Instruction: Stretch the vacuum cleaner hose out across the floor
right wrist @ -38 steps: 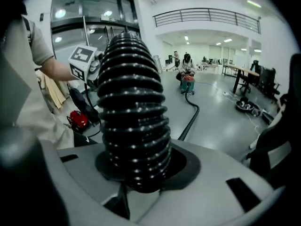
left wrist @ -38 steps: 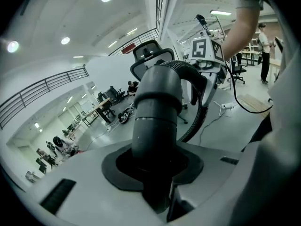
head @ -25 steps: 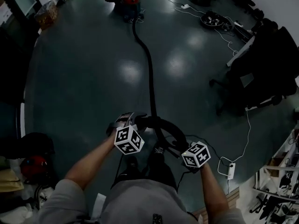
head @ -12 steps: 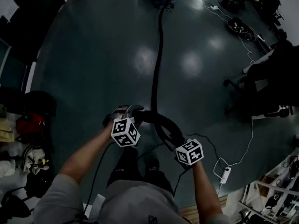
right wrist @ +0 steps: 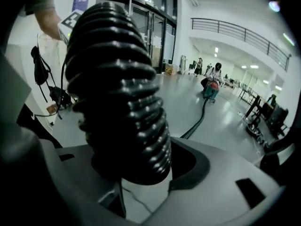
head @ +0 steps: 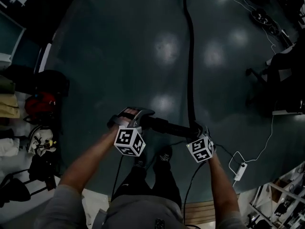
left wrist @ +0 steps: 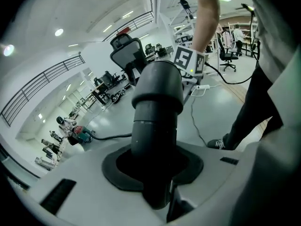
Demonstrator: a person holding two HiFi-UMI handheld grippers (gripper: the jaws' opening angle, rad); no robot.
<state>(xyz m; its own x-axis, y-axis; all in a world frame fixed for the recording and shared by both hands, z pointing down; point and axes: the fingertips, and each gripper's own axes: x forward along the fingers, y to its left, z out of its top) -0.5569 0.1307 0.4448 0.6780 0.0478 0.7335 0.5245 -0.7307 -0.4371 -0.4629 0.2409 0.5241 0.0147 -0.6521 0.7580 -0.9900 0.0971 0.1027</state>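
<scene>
The black ribbed hose (head: 190, 56) runs in a nearly straight line over the dark floor from the vacuum cleaner (right wrist: 210, 89) far off to my hands. Its rigid grey end tube (head: 164, 126) spans between the two grippers. My left gripper (head: 136, 116) is shut on that smooth tube (left wrist: 155, 107). My right gripper (head: 199, 130) has the ribbed hose (right wrist: 124, 102) between its jaws, which have just been opening. The hose leans on one jaw, and a dark gap shows at the other.
A person crouches beside the vacuum cleaner (left wrist: 82, 134) far away. A white power strip (head: 239, 171) with its cable lies at the right, near an office chair (head: 281, 80). Bags and a red thing (head: 40, 104) crowd the left edge. My shoes (head: 164, 154) stand below the tube.
Both grippers have moved back from the vacuum cleaner. The bend of hose between them has pulled out into a straight span, the floor length lies straighter, and the right gripper has rolled.
</scene>
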